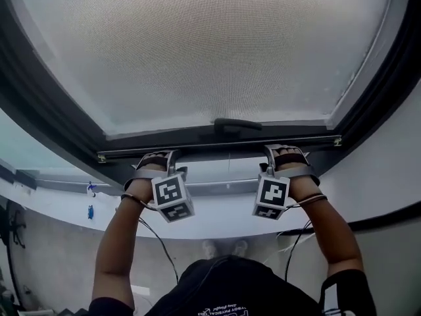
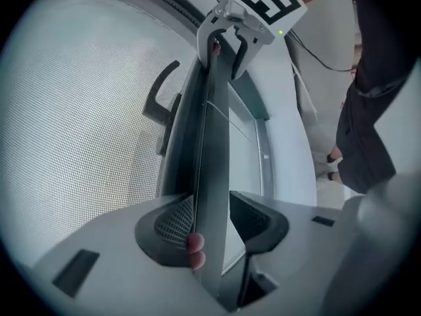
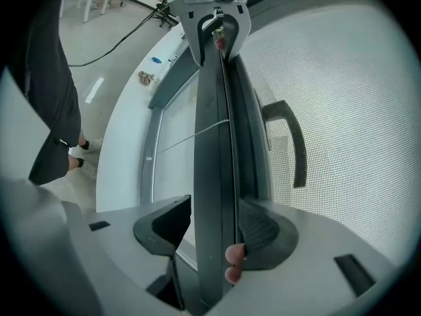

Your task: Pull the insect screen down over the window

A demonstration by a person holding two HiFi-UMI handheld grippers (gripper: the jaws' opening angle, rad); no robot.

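The insect screen (image 1: 210, 45), a fine grey mesh, fills the dark window frame (image 1: 39, 117). Its dark bottom bar (image 1: 217, 145) runs across below a black handle (image 1: 237, 124). My left gripper (image 1: 160, 158) clamps the bar left of the handle and my right gripper (image 1: 284, 151) clamps it to the right. In the left gripper view the bar (image 2: 212, 176) passes between the shut jaws of the left gripper (image 2: 214, 226) and runs up to the right gripper (image 2: 227, 41). The right gripper view mirrors this: right gripper (image 3: 214, 232) shut on the bar (image 3: 214, 143), left gripper (image 3: 216, 28) at the far end.
A white curved sill (image 1: 217, 206) lies just below the bar. A small blue object (image 1: 90, 211) sits at its left. Black cables (image 1: 158, 242) hang from both grippers toward the floor. A thin white cord (image 3: 191, 137) crosses the lower pane.
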